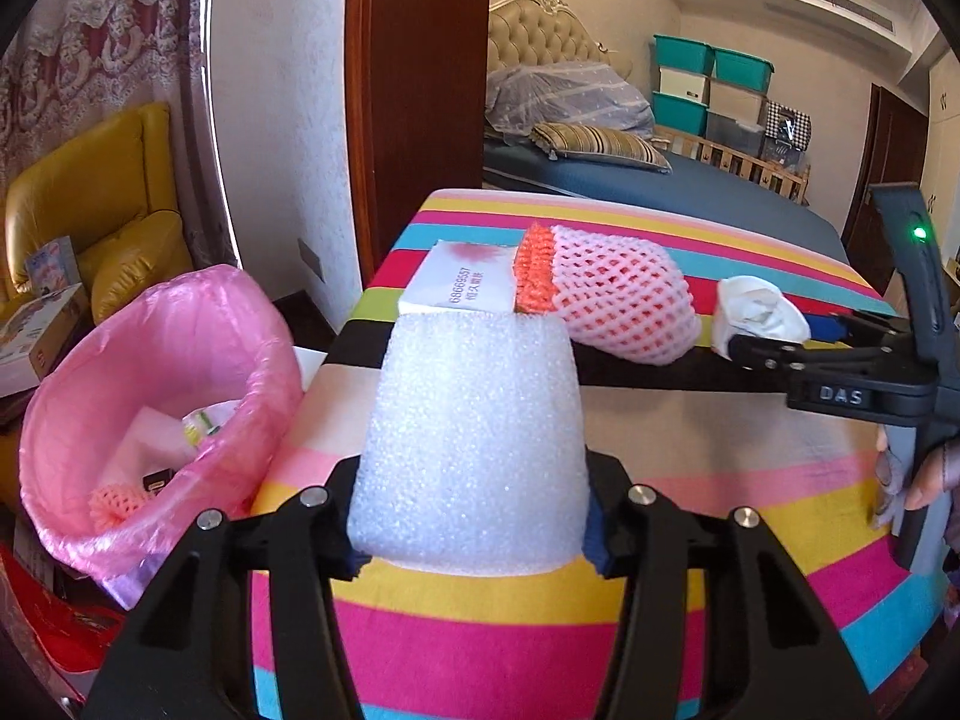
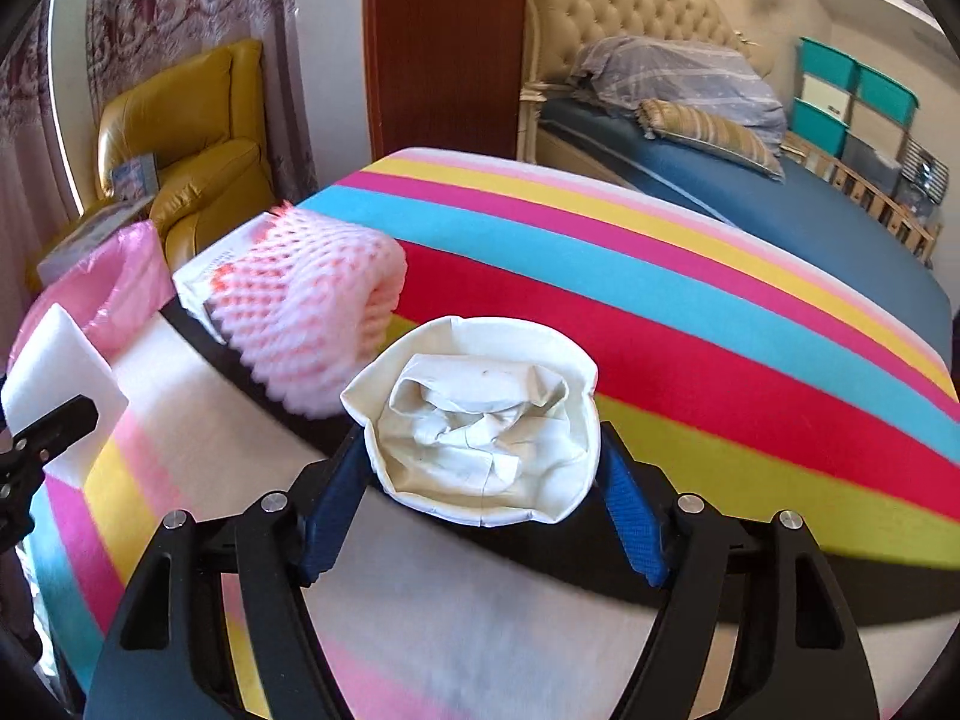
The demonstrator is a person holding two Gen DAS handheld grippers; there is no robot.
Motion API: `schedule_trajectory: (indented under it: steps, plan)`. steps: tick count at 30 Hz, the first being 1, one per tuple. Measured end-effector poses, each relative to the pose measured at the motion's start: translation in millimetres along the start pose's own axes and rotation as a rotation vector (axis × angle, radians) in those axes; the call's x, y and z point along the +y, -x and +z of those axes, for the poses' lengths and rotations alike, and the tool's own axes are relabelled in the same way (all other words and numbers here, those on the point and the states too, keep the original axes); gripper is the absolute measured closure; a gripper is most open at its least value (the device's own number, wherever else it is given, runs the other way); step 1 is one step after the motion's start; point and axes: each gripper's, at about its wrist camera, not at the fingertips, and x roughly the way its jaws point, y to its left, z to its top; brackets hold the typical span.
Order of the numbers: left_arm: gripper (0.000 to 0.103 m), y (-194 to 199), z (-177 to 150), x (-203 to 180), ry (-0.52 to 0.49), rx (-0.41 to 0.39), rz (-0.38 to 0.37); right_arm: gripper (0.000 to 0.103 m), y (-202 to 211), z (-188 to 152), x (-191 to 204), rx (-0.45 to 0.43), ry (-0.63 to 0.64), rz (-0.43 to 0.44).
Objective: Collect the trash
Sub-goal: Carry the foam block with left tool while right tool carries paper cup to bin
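The left gripper (image 1: 471, 546) is grasping a white foam block (image 1: 474, 444) at the frame's centre, above the striped desk (image 1: 540, 630). The right gripper (image 2: 483, 516) is grasping a crumpled paper cup (image 2: 480, 420). The right gripper's body is reading "DAS". A white box (image 1: 465, 285) behind is showing "68669557". The pink-lined bin (image 1: 150, 396) is standing at left.

The striped cloth (image 1: 690, 480) runs pink, yellow, cyan, red, black and pale bands. At ten o'clock the bin liner (image 1: 162, 360) is pink. The foam block (image 1: 474, 438) is white, the net sleeve (image 1: 618, 294) pink over orange, the crumpled cup (image 2: 486, 420) cream.
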Motion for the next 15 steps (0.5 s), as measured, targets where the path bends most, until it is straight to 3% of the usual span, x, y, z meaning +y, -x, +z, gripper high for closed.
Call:
schedule_trajectory:
  steps: [5, 15]
  plan:
    - [0.052, 24, -6, -1, -0.029, -0.055, 0.018, 0.033, 39, -19, 4, -0.042, -0.006, 0.001]
    - [0.052, 45, -28, 1, -0.032, -0.054, 0.001, 0.033, 70, -38, 26, -0.095, 0.019, 0.058]
